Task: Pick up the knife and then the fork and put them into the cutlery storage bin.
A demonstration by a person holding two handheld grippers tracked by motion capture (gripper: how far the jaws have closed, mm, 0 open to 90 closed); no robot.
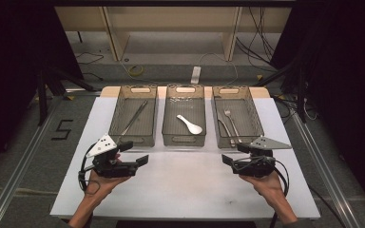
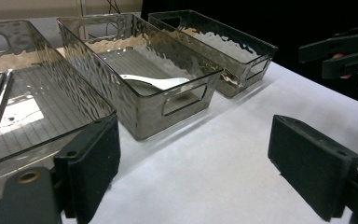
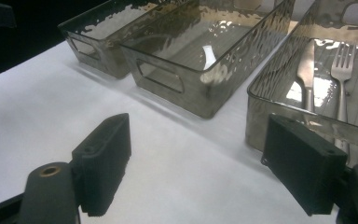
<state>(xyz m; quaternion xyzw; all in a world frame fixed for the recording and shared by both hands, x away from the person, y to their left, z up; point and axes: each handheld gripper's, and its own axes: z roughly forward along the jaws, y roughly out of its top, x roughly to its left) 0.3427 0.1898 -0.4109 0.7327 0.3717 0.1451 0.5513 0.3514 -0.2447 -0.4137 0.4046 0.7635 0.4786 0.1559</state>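
One worktop [image 1: 185, 190] carries everything; its top is a flat, matte white sheet, rectangular.

Three bins stand on it in a row at the far side, close beside one another. Each is a long rectangular tub of smoky, see-through plastic with rippled walls, a ribbed floor and a slot handle cut in each short end. The left bin [image 1: 115, 124] holds two thin, straight metal chopsticks [image 1: 134, 117], lying together on a slant. The middle bin [image 1: 167, 124] holds one white spoon [image 1: 190, 124] with a deep oval bowl and a short curved handle, glossy like ceramic or plastic. The right bin [image 1: 253, 114] holds one shiny metal knife [image 1: 222, 124] and one shiny metal fork [image 1: 232, 124] with four tines, side by side and lengthwise.

Two grippers, each held in one hand, hover over the near half of the worktop, well apart and turned toward each other. The left gripper [image 1: 137, 153] sits just in front of the left bin, the right gripper [image 1: 234, 153] just in front of the right bin. Both have blocky black jaws with flat matte pads, a grey three-cornered plate on top and a black cable. On each, the jaws are spread wide with nothing between them.
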